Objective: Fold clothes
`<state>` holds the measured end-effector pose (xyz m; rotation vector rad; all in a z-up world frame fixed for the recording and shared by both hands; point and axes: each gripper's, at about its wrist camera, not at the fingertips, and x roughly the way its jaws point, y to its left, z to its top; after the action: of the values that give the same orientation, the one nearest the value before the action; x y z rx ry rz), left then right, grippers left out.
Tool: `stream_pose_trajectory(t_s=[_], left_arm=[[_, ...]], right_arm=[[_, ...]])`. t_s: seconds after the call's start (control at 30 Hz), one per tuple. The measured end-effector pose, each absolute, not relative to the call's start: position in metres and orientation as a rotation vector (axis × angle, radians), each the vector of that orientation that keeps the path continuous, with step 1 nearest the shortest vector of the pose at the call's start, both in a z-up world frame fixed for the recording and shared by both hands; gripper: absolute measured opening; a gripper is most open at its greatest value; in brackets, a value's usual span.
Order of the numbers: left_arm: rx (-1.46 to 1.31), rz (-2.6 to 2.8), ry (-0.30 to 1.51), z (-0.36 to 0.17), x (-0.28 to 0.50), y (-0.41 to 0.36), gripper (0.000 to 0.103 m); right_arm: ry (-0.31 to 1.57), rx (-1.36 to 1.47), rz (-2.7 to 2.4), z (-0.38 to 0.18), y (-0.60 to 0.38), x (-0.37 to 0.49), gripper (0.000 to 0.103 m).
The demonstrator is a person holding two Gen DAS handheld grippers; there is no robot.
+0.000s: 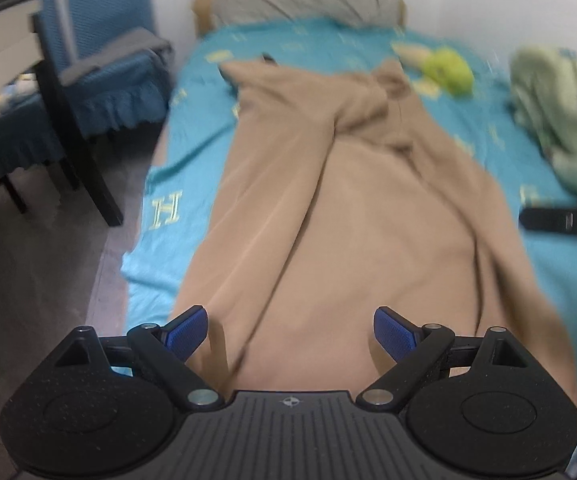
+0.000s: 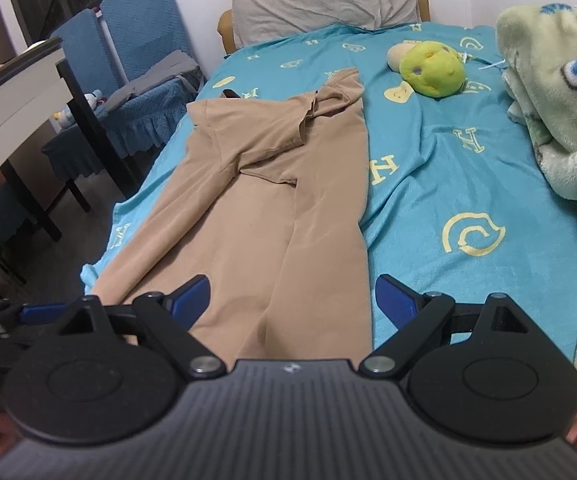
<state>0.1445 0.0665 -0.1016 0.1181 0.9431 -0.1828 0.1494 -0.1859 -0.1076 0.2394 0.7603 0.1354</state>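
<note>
A tan garment lies lengthwise on the turquoise bed sheet, its sides and sleeves folded in toward the middle. It also shows in the right wrist view. My left gripper is open and empty, just above the garment's near end. My right gripper is open and empty, over the garment's near right edge. The tip of the right gripper shows at the right in the left wrist view. The left wrist view is blurred.
A grey pillow lies at the head of the bed. A green plush toy and a pale green fleece blanket lie on the right. Blue-covered chairs and a table stand left of the bed.
</note>
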Motion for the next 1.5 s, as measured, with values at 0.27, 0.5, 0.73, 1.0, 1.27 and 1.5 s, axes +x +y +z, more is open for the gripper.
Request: stream_pose_trajectory(t_s=[0.27, 0.5, 0.73, 1.0, 1.27, 1.5], left_arm=[[-0.039, -0.326, 1.086, -0.102, 0.164, 0.171, 0.088], [-0.178, -0.397, 1.201, -0.129, 0.157, 0.224, 0.070], [-0.044, -0.477, 1.240, -0.124, 0.136, 0.198, 0.037], [0.342, -0.474, 1.135, -0.078, 0.105, 0.125, 0.002], [0.444, -0.583, 0.895, -0.007, 0.039, 0.046, 0.002], [0.397, -0.642, 1.021, -0.074, 0.034, -0.009, 0.006]], right_arm=[[0.762, 0.329, 0.140, -0.110, -0.195, 0.163, 0.091], [0.773, 0.423, 0.135, -0.114, -0.209, 0.170, 0.091], [0.779, 0.503, 0.130, -0.116, -0.219, 0.171, 0.091], [0.794, 0.514, 0.071, -0.120, -0.235, 0.160, 0.091], [0.793, 0.550, 0.043, -0.125, -0.250, 0.148, 0.091], [0.869, 0.528, 0.111, -0.133, -0.247, 0.139, 0.091]])
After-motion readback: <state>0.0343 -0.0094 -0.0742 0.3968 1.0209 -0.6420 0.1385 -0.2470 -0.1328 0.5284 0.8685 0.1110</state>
